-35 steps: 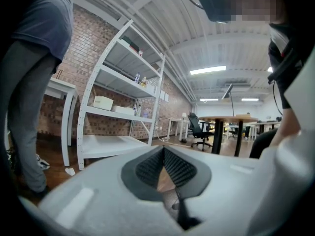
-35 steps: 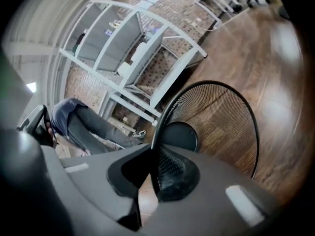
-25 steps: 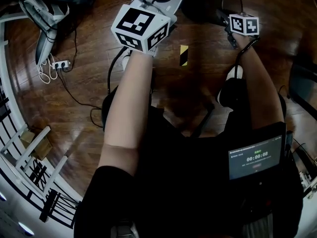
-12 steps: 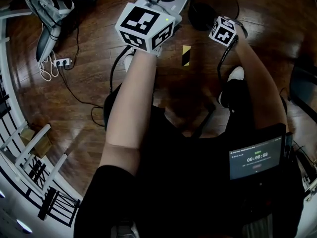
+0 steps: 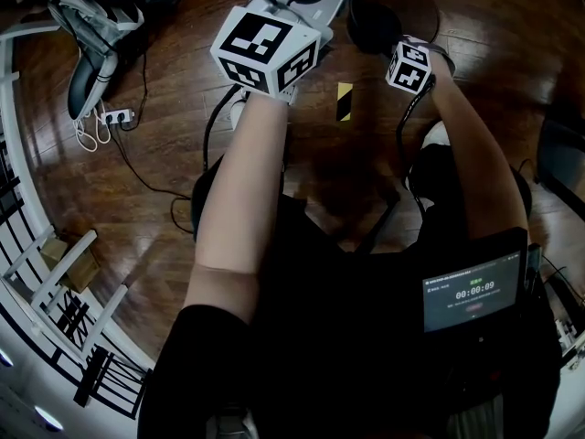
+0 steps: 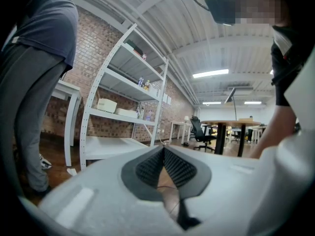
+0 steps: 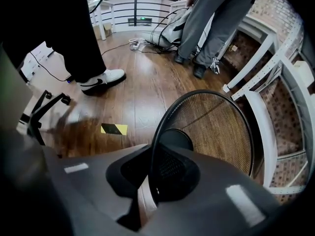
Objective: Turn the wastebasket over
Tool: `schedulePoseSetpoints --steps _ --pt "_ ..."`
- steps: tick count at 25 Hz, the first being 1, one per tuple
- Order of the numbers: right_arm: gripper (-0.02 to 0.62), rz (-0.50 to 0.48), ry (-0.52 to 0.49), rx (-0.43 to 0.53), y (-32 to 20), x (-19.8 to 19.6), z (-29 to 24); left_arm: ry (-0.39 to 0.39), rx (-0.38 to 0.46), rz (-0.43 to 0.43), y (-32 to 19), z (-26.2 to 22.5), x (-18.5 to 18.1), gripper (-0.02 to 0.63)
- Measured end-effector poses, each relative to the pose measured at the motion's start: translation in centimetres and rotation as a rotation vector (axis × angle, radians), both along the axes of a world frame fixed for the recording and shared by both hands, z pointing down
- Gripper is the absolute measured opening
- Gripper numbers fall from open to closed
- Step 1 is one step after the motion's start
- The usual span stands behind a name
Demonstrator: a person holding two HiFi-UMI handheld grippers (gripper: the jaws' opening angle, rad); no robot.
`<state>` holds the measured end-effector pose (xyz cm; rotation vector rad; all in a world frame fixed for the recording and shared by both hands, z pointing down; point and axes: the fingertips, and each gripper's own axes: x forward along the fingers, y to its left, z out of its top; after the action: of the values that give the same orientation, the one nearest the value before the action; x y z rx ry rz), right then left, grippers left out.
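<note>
Far left in the head view there's a power strip [image 5: 114, 117] with white cables on the wood floor [image 5: 164, 181], plus a white railing [image 5: 11, 135] that the frame edge cuts off.

The left gripper [image 6: 163, 152] is held out level, pads closed tip to tip with nothing in them. From the head view its marker cube blocks most of it, and the jaw tips run off the top edge. Its own view shows a white shelf unit [image 6: 123, 109] and a person in grey trousers [image 6: 29, 97], only partly in frame.

A yellow-black tape strip [image 5: 342, 101] lies on the floor between the two grippers.

The right gripper [image 7: 154, 156] points steeply down and is clamped on the near rim of the wastebasket [image 7: 216, 127], with the thin black rim running between the pads. The basket is black mesh, mouth up, and you look straight in at its round base. In the head view it sits right at the top edge, dark and hard to read. Can't tell if its base touches the floor.
</note>
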<state>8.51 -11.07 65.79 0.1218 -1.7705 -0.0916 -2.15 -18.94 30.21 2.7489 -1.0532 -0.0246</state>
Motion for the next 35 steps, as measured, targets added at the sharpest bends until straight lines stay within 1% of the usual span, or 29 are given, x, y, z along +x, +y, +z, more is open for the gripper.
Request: schedulePoseSetpoints --steps 1,4,6,9,10,12,14,16,18,20,23,25,27,29,30,32,34,35 --pt "0.029 -0.01 0.002 0.008 -0.1 0.0 0.0 -0.002 0.001 0.001 -0.1 0.1 0.1 0.002" --pt "0.091 -0.034 -0.038 0.033 -0.5 -0.4 -1.1 -0.008 0.005 0.009 -0.1 0.4 0.3 0.002" --pt "0.107 -0.026 -0.104 0.042 -0.5 -0.8 -3.0 -0.014 0.009 0.019 0.4 0.5 0.6 0.002" --pt "0.107 -0.005 -0.225 0.072 -1.0 -1.3 -7.1 -0.032 0.011 0.033 1.2 0.7 1.1 0.002" --pt "0.107 0.008 -0.282 0.077 -1.4 -1.7 -8.0 -0.041 0.011 0.038 1.2 1.3 1.1 0.002" --pt "0.096 0.064 -0.44 0.081 -2.1 -2.8 -10.4 -0.055 0.014 0.046 1.2 2.3 1.1 0.002" --pt "0.038 0.161 -0.628 0.092 -2.7 -3.2 -15.2 -0.067 0.026 0.058 1.8 1.5 1.8 0.002" --pt "0.021 0.245 -0.774 0.123 -3.3 -2.8 -20.4 -0.081 0.047 0.076 2.6 -0.3 2.7 0.002" --pt "0.018 0.292 -0.879 0.159 -3.7 -2.8 -25.0 -0.068 0.059 0.083 3.1 -1.4 3.3 0.002" --pt "0.02 0.348 -0.985 0.174 -3.9 -2.6 -29.0 -0.047 0.057 0.081 3.4 -1.6 3.7 0.002" --pt "0.02 0.433 -1.131 0.135 -2.4 -1.6 -34.4 -0.046 0.047 0.084 3.8 -1.3 4.9 0.002" --pt "0.018 0.483 -1.187 0.14 -1.0 -0.6 -36.3 -0.065 0.043 0.094 4.2 -0.9 5.8 0.002" --pt "0.014 0.556 -1.237 0.169 -0.6 1.1 -36.2 -0.07 0.047 0.106 5.0 -0.9 6.6 0.002" --pt "0.012 0.614 -1.264 0.181 -1.3 2.3 -35.5 -0.06 0.056 0.119 6.1 -1.3 7.0 0.002" --pt "0.012 0.615 -1.265 0.192 -1.9 2.5 -35.6 -0.056 0.058 0.119 6.5 -1.4 7.0 0.002" --pt "0.012 0.572 -1.275 0.253 -2.8 2.1 -36.8 -0.043 0.057 0.107 6.8 -1.5 6.7 0.002" --pt "0.011 0.543 -1.299 0.317 -2.8 2.0 -37.8 -0.026 0.058 0.099 7.2 -1.7 6.5 0.002" --pt "0.011 0.545 -1.309 0.335 -2.4 2.4 -37.9 -0.023 0.06 0.1 7.4 -1.7 6.6 0.002"
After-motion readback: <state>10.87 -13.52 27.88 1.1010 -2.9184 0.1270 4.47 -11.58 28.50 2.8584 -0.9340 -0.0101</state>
